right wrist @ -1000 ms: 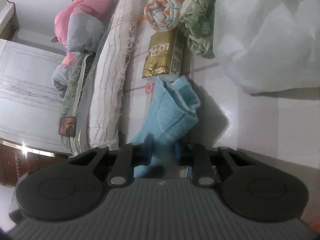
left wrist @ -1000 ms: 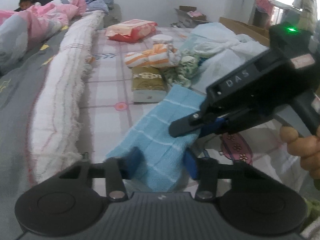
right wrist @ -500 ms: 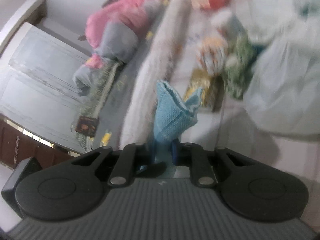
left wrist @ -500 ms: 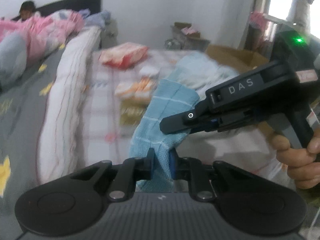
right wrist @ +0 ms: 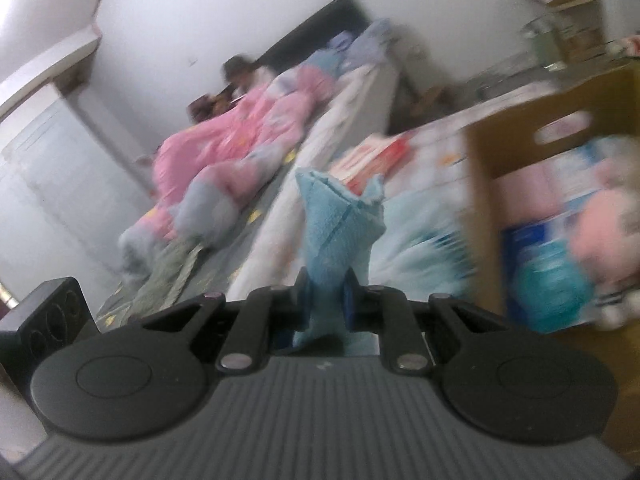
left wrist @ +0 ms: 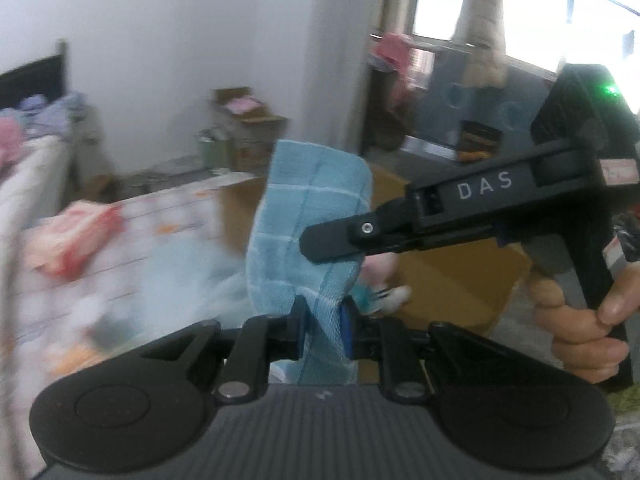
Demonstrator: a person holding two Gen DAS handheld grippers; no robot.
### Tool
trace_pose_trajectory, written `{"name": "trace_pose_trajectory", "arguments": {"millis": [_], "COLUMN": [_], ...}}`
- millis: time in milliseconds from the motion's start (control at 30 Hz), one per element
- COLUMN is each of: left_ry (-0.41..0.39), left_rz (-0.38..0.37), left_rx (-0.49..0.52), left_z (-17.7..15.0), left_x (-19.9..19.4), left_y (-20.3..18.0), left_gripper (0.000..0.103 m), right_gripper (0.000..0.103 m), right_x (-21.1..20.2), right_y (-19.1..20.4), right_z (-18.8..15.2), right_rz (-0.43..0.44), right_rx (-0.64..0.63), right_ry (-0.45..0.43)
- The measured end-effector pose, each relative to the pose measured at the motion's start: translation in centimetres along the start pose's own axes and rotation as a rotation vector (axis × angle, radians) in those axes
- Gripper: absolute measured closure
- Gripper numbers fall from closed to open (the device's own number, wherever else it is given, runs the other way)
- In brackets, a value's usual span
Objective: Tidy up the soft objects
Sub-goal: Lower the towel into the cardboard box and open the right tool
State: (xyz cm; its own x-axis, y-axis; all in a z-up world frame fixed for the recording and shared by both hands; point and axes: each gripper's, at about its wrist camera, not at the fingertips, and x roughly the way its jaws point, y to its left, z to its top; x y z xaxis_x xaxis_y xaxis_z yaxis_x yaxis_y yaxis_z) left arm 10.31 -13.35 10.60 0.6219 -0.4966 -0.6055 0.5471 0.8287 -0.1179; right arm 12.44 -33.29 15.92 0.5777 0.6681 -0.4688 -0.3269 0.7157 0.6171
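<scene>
While both grippers pinch it, blue towel [left wrist: 308, 216] stands upright — lengthwise (slightly tilted).

Light: soft daylight, window [left wrist: 532, 20] overexposed
Blur: bed [right wrist: 432, 136] and box [right wrist: 500, 148] motion-smeared
Edges: fisheye bending, dark corners

A pink quilt [right wrist: 256, 128] lies on the bed [right wrist: 360, 92].

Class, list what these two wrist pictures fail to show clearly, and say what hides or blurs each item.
- Left wrist view: the light blue checked towel's lower end is hidden behind the left gripper.
- Left wrist view: the items on the bed are blurred by motion.
- Right wrist view: the brown cardboard box's contents are blurred and cut by the right edge.
</scene>
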Motion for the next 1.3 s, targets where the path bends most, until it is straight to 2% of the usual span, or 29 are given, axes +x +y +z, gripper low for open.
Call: {"name": "trace_pose_trajectory", "arguments": {"millis": [67,133,267,433,533,667,767,900,967,1033,1100,1200,1300], "left_ry": [0.028,0.059,0.121,0.141,0.137,0.115,0.093,0.058,0.041,0.03,0.021,0.012,-0.005], "left_rz": [-0.046,-0.084,-0.147,-0.153,-0.134,-0.098,-0.072,-0.065,-0.056,-0.058,-0.05,-0.026,-0.002], "left_rx": [0.011,0.015,0.005,-0.015,-0.038,-0.075,-0.098,-0.122,-0.135,-0.144,-0.147,-0.151,-0.154], "left_z": [1.6,2.8,3.9,3.6,3.5,3.8,3.8,3.4,3.2,2.9,2.8,2.3,1.6], "left_x": [2.9,5.8,10.7,13.0,12.8,11.6,10.3,8.0,7.0,6.1,5.5,4.4,3.1], "left_y": [-1.8,-3.5,-5.6,-4.7,-3.3,-1.3,-0.3,0.7,1.2,1.8,2.1,2.7,3.4], "left_gripper": [0.082,0.074,0.051,0.048,0.047,0.042,0.04,0.033,0.031,0.029,0.027,0.024,0.02], "right_gripper": [0.09,0.09,0.09,0.09,0.09,0.09,0.089,0.088,0.087,0.084,0.066,0.048,0.042], "right_x": [-1.7,-2.9,-4.2,-2.8,-0.9,1.4,3.2,6.1,7.4,8.5,9.4,9.5,8.2], "right_y": [-2.7,-5.6,-11.6,-18.6,-20.5,-20.5,-19.2,-18.7,-18.9,-19.3,-19.6,-19.3,-18.3], "right_z": [1.3,2.4,3.8,4.2,4.3,4.8,5.2,5.0,4.3,3.6,3.0,3.0,3.8], "right_rz": [-0.047,-0.084,-0.153,-0.252,-0.344,-0.47,-0.607,-0.786,-0.859,-0.893,-0.932,-0.963,-0.957], "right_rx": [0.025,0.059,0.12,0.181,0.141,-0.009,-0.215,-0.433,-0.506,-0.553,-0.6,-0.632,-0.6], "right_ry": [-0.009,0.002,0.06,0.185,0.265,0.331,0.359,0.415,0.443,0.457,0.452,0.407,0.32]}}
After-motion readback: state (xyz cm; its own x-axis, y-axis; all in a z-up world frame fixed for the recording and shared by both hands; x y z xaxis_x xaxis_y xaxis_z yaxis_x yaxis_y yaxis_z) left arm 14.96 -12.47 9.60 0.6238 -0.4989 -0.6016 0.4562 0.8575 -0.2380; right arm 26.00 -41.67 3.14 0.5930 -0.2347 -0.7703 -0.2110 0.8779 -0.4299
